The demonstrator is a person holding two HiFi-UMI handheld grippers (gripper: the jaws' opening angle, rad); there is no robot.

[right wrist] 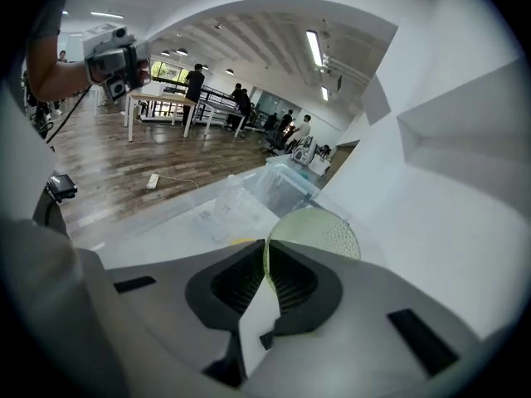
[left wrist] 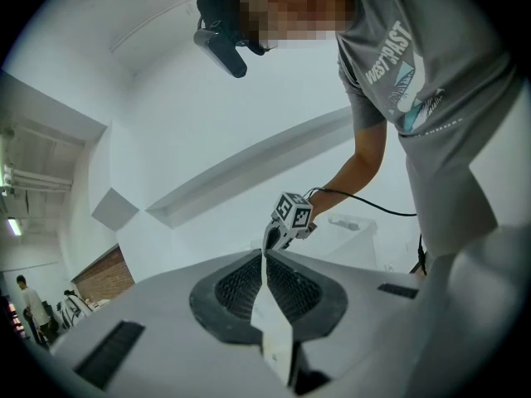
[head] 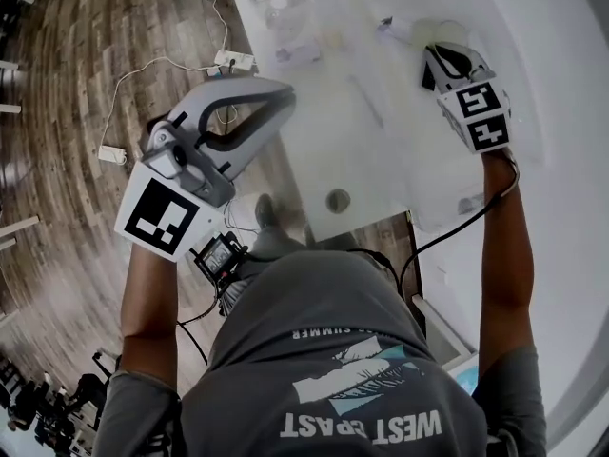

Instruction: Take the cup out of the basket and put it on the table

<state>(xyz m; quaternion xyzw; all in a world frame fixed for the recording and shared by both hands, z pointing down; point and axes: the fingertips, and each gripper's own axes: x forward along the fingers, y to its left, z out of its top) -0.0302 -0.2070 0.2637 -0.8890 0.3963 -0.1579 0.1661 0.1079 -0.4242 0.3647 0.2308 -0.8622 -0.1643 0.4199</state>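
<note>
The cup is pale green, translucent and dotted. My right gripper is shut on its rim, and the rim edge runs into the slit between the jaws. In the head view the cup lies just beyond the right gripper, over the white table. A clear plastic basket stands farther back on the table and shows at the far corner in the head view. My left gripper is held off the table's left edge, above the floor. Its jaws are shut with nothing between them.
A clear bottle-like thing stands in front of the basket. A round cable hole sits near the table's front edge. A power strip and white cables lie on the wooden floor to the left. People and desks are far behind.
</note>
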